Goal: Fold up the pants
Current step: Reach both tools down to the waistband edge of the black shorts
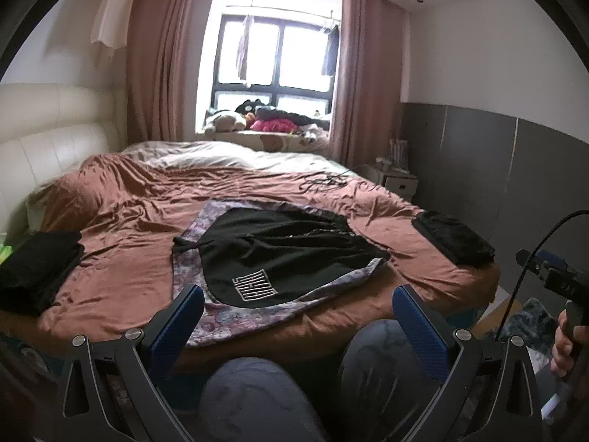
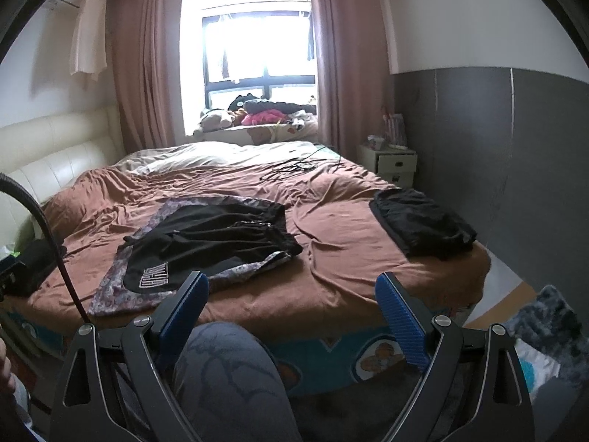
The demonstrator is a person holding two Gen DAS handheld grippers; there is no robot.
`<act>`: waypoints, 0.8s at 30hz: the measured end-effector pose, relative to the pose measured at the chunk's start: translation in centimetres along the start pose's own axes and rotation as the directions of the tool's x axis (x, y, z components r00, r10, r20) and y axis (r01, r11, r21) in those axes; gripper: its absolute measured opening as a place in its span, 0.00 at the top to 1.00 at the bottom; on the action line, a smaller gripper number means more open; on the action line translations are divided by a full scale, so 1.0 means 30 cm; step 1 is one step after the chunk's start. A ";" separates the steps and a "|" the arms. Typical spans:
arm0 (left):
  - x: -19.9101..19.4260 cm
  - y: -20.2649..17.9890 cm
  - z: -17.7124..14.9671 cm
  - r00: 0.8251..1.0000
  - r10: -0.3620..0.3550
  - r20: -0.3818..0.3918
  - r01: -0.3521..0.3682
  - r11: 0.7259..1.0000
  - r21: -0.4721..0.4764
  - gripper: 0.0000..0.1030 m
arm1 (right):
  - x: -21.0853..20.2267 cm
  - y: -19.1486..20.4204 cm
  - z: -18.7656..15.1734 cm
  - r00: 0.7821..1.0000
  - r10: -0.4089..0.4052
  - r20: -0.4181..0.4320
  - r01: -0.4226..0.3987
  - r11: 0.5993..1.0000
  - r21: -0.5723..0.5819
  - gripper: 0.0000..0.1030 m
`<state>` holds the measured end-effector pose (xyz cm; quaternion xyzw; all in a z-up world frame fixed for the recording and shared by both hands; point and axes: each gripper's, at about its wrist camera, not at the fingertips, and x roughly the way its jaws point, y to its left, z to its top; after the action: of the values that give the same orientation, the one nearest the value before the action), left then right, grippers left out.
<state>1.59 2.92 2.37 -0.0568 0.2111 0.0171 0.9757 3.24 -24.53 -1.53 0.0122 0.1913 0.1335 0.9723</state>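
Black pants (image 1: 279, 250) with a white logo near the hem lie spread on a floral cloth (image 1: 235, 316) on the brown bedspread (image 1: 129, 221); they also show in the right wrist view (image 2: 210, 243). My left gripper (image 1: 298, 294) is open and empty, held back from the bed's near edge above the person's knees. My right gripper (image 2: 291, 287) is open and empty, also short of the bed, to the right of the pants. Its handle shows in the left wrist view (image 1: 552, 276).
A folded black garment (image 2: 423, 224) lies at the bed's right corner. Another dark pile (image 1: 33, 269) lies at the left edge. Black cables (image 2: 294, 165) lie on the far bed. A white nightstand (image 2: 394, 162) stands by the grey wall. The person's knees (image 2: 224, 375) are below the grippers.
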 end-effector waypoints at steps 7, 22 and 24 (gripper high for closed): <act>0.069 0.038 0.021 0.998 0.037 -0.041 -0.037 0.999 0.004 0.00 | 0.111 -0.021 0.048 0.998 0.033 -0.048 -0.033 0.999 0.011 0.11; 0.341 0.181 -0.022 0.973 0.067 -0.222 -0.091 0.991 -0.100 0.00 | 0.372 -0.090 0.144 0.975 0.137 -0.174 -0.126 0.989 0.071 0.11; 0.383 0.200 -0.030 0.966 0.065 -0.250 -0.097 0.989 -0.116 0.00 | 0.403 -0.100 0.148 0.972 0.144 -0.186 -0.132 0.988 0.076 0.11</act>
<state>11.34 8.86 -3.83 -0.1121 0.3310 0.0631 0.9348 16.44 -24.11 -2.09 0.0435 0.2863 0.1951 0.9371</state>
